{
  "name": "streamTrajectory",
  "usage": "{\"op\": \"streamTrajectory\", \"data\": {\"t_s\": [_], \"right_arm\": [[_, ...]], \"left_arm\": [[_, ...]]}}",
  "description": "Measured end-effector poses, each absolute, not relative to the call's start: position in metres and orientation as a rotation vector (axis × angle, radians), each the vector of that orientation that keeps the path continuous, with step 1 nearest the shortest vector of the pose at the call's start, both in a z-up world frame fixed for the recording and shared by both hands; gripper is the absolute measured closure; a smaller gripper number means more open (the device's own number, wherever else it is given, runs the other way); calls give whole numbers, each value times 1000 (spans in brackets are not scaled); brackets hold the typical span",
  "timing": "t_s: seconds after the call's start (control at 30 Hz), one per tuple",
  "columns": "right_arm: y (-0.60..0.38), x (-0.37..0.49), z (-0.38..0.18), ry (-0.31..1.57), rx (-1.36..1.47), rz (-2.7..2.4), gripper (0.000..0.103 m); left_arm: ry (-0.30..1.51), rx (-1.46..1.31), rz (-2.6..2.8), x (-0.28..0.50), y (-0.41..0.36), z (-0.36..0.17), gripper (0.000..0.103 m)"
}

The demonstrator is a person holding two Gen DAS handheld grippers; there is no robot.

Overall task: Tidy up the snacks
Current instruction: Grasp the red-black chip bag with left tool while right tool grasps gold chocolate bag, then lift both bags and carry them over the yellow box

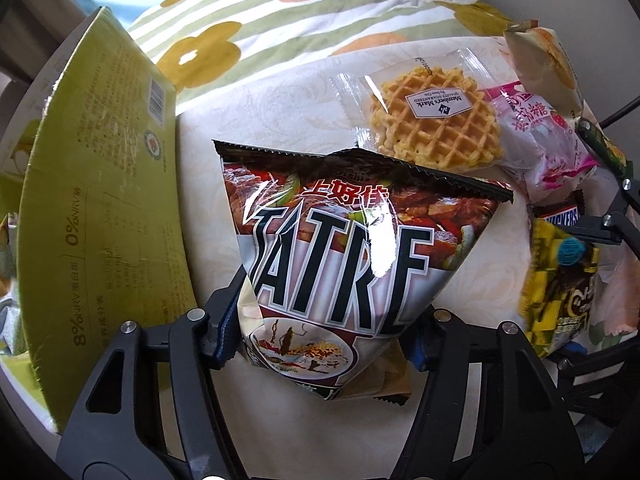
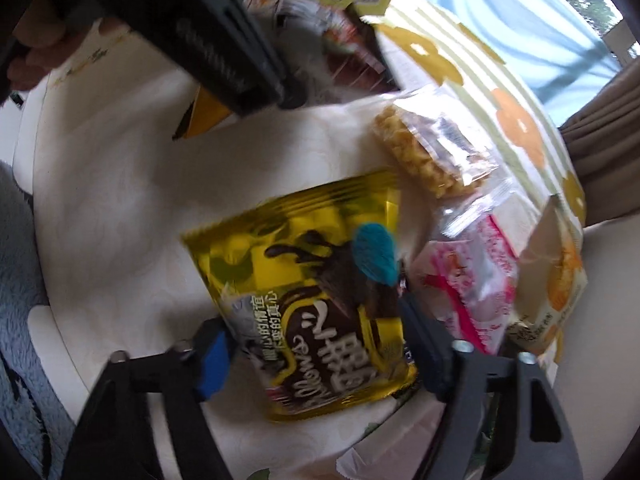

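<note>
My left gripper (image 1: 320, 344) is shut on a red and white Oishi chip bag (image 1: 340, 248) and holds it over the cream surface (image 1: 200, 132). My right gripper (image 2: 316, 356) is shut on a yellow chocolate snack bag (image 2: 316, 300), which also shows at the right of the left wrist view (image 1: 560, 280). A wrapped waffle (image 1: 436, 116) lies behind the chip bag and shows in the right wrist view (image 2: 432, 152). A pink packet (image 1: 548, 148) lies beside the waffle and shows in the right wrist view (image 2: 468, 288). The left gripper's body (image 2: 208, 28) crosses the top of the right wrist view.
A tall green carton (image 1: 104, 184) stands at the left of the chip bag. A Snickers bar (image 1: 560, 216) and a beige snack packet (image 1: 548, 60) lie at the right. A striped flowered cloth (image 1: 280, 20) covers the far side. A blue fuzzy fabric (image 2: 20, 280) lies at the left.
</note>
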State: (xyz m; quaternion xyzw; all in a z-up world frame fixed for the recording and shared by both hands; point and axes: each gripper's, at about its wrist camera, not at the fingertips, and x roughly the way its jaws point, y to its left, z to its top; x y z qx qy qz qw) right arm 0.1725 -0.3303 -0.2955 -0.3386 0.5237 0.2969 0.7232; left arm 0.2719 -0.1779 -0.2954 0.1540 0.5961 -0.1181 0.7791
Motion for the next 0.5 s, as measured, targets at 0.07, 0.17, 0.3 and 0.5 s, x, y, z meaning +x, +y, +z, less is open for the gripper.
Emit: {"op": "streamTrajectory", "data": {"t_s": [0.07, 0.17, 0.3, 0.5], "right_arm": [[-328, 171, -296, 1152, -747, 658, 44], [-331, 171, -293, 1151, -727, 651, 49], [-337, 173, -285, 1139, -687, 638, 52], [-346, 169, -267, 1118, -636, 591, 52]], "left_arm": [[1286, 330, -256, 270, -178, -293, 43], [1281, 326, -257, 269, -176, -291, 43], [1273, 321, -252, 266, -175, -285, 43], [1240, 301, -247, 257, -175, -270, 43]]}}
